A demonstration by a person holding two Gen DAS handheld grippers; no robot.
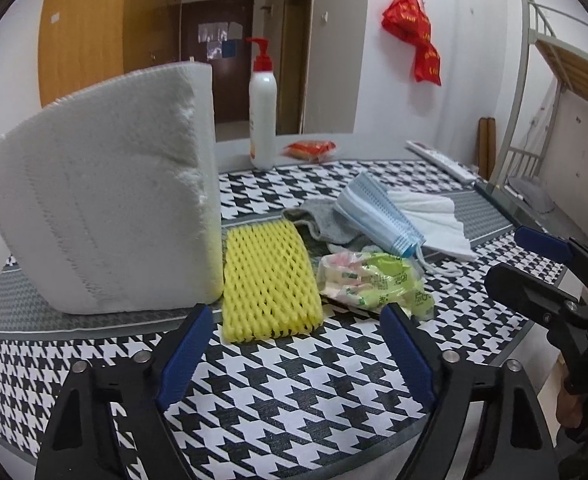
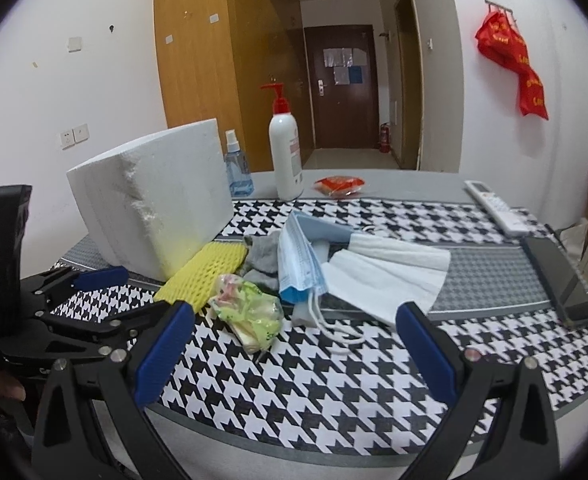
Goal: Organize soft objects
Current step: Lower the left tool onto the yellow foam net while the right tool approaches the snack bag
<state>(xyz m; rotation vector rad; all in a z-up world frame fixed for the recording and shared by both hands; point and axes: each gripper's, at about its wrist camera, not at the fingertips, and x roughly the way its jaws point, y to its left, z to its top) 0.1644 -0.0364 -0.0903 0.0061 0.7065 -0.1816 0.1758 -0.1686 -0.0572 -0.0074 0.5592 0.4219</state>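
My right gripper (image 2: 294, 344) hangs low over the houndstooth table (image 2: 314, 392), blue fingers (image 2: 162, 356) spread wide with nothing between them. Just beyond lie a crinkled green snack packet (image 2: 250, 312), a yellow foam net (image 2: 202, 276) on its left and a grey sock (image 2: 264, 260) behind. A blue face mask (image 2: 298, 264) overlaps a white one (image 2: 386, 276) to the right. A white foam block (image 2: 150, 200) stands far left. My left gripper (image 2: 94, 284) shows at the left edge, fingers apart.
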